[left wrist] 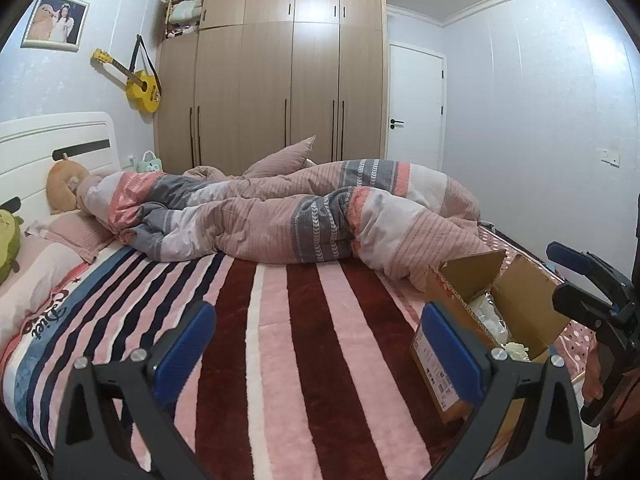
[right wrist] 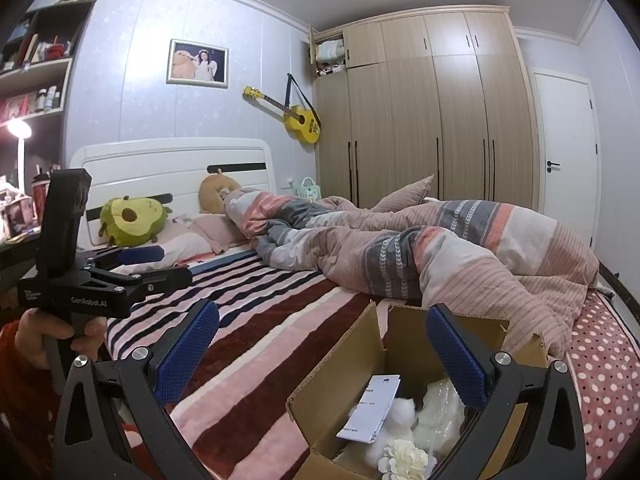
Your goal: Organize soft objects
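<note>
A rumpled striped duvet lies across the bed; it also shows in the right wrist view. An open cardboard box with white soft items and a paper slip sits on the bed's near right; it also shows in the left wrist view. An avocado plush and a brown plush lean at the headboard. My left gripper is open and empty above the striped blanket. My right gripper is open and empty over the box's left flap.
A pink pillow pokes up behind the duvet. A wardrobe and a white door stand beyond the bed. A yellow guitar hangs on the wall. Shelves and a lamp stand at the left.
</note>
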Available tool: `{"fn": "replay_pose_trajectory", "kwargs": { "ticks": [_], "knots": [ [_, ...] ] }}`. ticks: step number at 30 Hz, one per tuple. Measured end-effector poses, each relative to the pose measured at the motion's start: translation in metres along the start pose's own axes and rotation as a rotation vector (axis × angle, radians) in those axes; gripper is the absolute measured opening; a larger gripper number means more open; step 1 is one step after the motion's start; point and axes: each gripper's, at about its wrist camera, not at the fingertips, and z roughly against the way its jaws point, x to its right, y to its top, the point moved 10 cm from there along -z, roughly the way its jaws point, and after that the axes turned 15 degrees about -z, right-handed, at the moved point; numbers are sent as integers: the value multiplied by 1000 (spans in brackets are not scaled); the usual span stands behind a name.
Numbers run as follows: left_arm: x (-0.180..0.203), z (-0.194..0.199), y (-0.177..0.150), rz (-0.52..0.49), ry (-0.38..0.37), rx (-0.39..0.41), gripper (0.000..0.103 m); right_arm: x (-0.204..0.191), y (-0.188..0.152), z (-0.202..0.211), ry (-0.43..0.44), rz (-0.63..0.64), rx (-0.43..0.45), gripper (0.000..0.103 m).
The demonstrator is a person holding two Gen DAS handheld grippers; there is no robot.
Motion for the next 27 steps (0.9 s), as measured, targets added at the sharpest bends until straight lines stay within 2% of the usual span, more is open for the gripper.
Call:
{"fn": "replay_pose_trajectory", "kwargs": {
  "ticks": [27],
  "knots": [
    [0, -2, -2, 1, 10, -17, 102, -4, 3, 3, 0, 3, 8, 103]
  ]
}}
